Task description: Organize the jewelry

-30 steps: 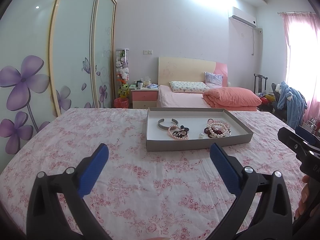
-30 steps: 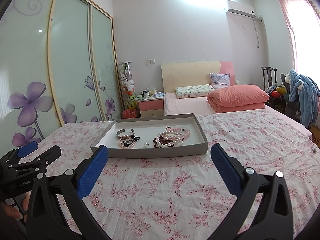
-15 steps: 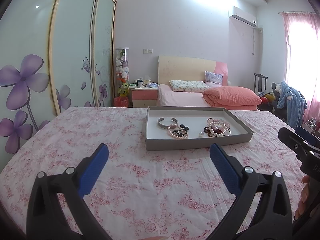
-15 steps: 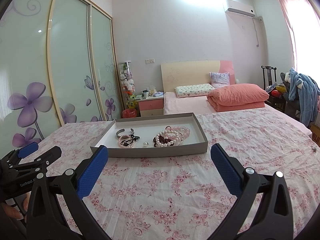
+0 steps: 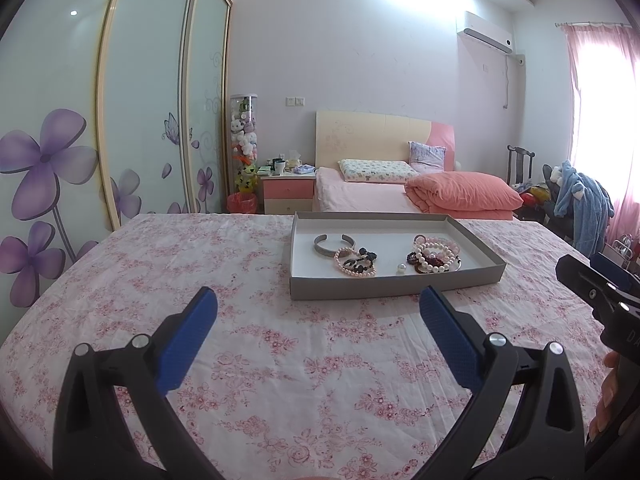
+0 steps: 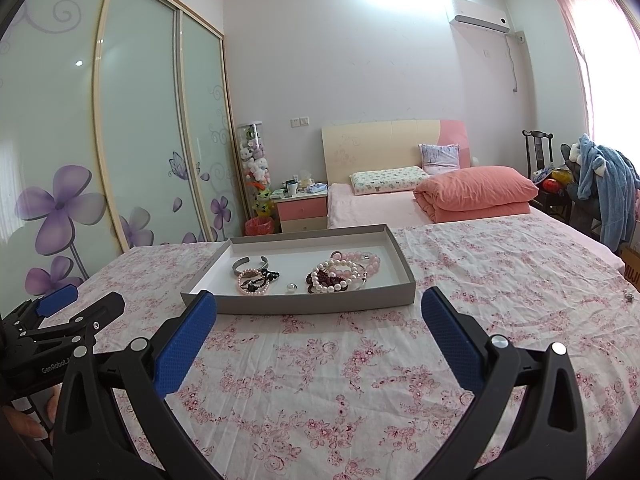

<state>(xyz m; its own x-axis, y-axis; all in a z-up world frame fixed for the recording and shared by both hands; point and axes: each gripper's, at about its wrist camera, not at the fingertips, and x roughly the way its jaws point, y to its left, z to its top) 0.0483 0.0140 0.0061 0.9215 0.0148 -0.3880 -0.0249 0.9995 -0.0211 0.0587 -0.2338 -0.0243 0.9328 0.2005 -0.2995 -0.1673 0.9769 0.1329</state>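
Left wrist view: a shallow grey tray point(image 5: 394, 280) is seen resting on a flowered pink bedspread point(image 5: 168, 264), with the jewelry gathered inside it — a silver cuff point(image 5: 334, 242) toward the back left, a pink bead bracelet point(image 5: 354, 264) tangled with darker pieces just in front of it, a loose pearl point(image 5: 401, 267) near the middle, and a heap of pearl and pink bracelets point(image 5: 434, 254) to the right. Both tongs are held spread wide and empty, short of the tray: the left gripper point(image 5: 316, 304) faces its near wall, while the right gripper point(image 6: 318, 308) is aimed at it from the other side. Nothing is gripped. Such a scene would fit pieces collected but not yet sorted, or a tidy-up judged complete — which of the two cannot be told.
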